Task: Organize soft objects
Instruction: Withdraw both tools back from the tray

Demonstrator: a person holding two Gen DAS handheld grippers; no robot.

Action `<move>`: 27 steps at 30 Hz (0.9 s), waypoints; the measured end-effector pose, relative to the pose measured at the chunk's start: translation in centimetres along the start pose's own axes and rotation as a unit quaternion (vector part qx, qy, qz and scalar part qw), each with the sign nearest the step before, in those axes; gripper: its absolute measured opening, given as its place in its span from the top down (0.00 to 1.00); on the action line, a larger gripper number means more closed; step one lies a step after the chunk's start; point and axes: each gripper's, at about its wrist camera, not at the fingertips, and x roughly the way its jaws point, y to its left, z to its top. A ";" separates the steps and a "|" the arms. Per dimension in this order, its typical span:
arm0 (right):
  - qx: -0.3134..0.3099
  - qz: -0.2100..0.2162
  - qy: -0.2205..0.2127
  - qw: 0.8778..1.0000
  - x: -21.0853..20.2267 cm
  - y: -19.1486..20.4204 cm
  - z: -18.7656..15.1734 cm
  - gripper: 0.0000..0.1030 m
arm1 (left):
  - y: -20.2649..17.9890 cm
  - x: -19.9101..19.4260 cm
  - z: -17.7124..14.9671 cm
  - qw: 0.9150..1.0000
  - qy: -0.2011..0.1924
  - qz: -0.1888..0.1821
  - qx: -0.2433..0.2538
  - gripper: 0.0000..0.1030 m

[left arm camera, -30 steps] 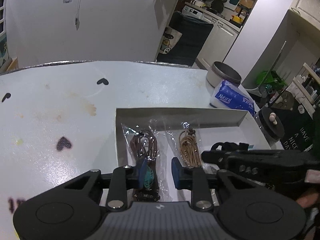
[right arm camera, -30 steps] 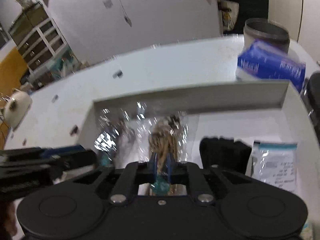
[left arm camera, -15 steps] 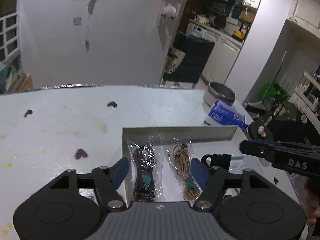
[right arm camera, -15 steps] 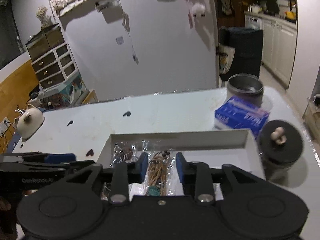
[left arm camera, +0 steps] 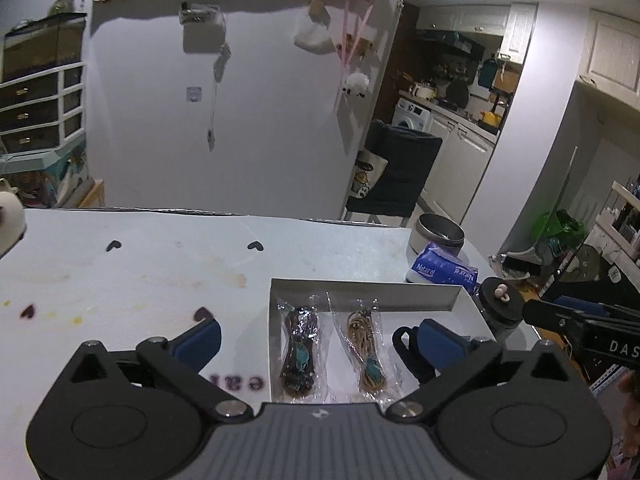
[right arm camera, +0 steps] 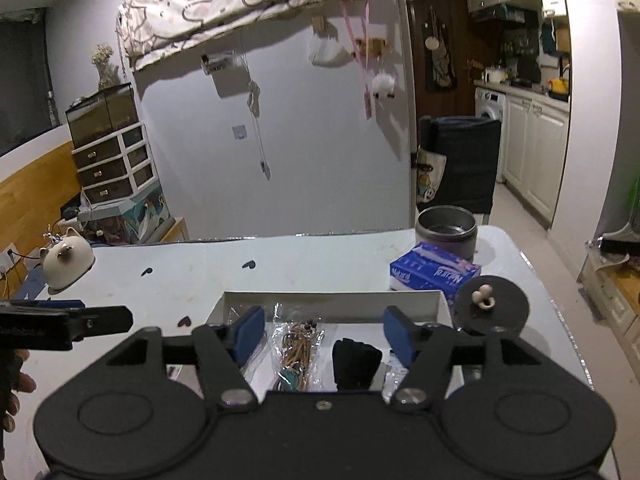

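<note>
A shallow white tray (left arm camera: 360,290) sits on the white table. A clear packet of dark brown cord (left arm camera: 298,350) and a clear packet of tan cord (left arm camera: 366,346) lie side by side in it. A black soft item (left arm camera: 402,344) lies to their right. My left gripper (left arm camera: 320,338) hovers above the tray's near end, its jaws opening wide with nothing pressed between them. My right gripper (right arm camera: 323,332) also hangs above the tray (right arm camera: 332,300), jaws opening. The tan packet (right arm camera: 298,346) and black item (right arm camera: 356,360) lie loose below it.
A blue tissue pack (right arm camera: 434,272) and a metal pot (right arm camera: 446,224) stand behind the tray. A black-lidded jar with a pale knob (right arm camera: 490,306) stands at its right corner. A white animal-shaped ornament (right arm camera: 66,260) sits far left. Heart stickers and stains mark the tabletop.
Both grippers have let go of the cord packets, which now lie in the tray. Their jaws spread wide, and both have lifted up and back from the tray.
</note>
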 end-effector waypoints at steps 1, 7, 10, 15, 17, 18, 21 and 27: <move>-0.003 -0.001 -0.004 1.000 -0.6 0.0 -0.1 0.32 | -0.1 -0.5 -0.3 1.000 -0.003 0.002 -0.003 0.00; -0.021 0.003 -0.019 1.000 -3.4 0.4 -1.2 0.25 | -0.6 -3.4 -2.1 1.000 -0.018 0.022 -0.001 0.00; -0.031 0.006 -0.019 0.999 -4.5 0.9 -1.7 0.24 | -0.5 -4.7 -2.9 0.999 -0.023 0.025 0.003 0.00; -0.035 0.003 -0.027 0.999 -6.4 1.8 -2.6 0.20 | -0.2 -6.3 -4.3 0.999 -0.022 0.041 0.014 0.00; -0.032 -0.001 -0.029 0.999 -7.2 2.3 -3.0 0.19 | 0.2 -7.2 -5.0 0.999 -0.026 0.044 0.018 0.00; -0.030 -0.004 -0.030 0.999 -7.5 2.5 -3.2 0.18 | 0.4 -7.5 -5.2 0.999 -0.026 0.044 0.017 0.00; -0.028 -0.013 -0.029 0.999 -8.6 3.4 -3.9 0.16 | 1.1 -8.9 -6.0 0.999 -0.024 0.041 0.016 0.00; -0.035 -0.029 -0.037 0.998 -10.9 5.3 -5.7 0.10 | 2.1 -11.4 -7.5 0.999 -0.024 0.043 0.022 0.00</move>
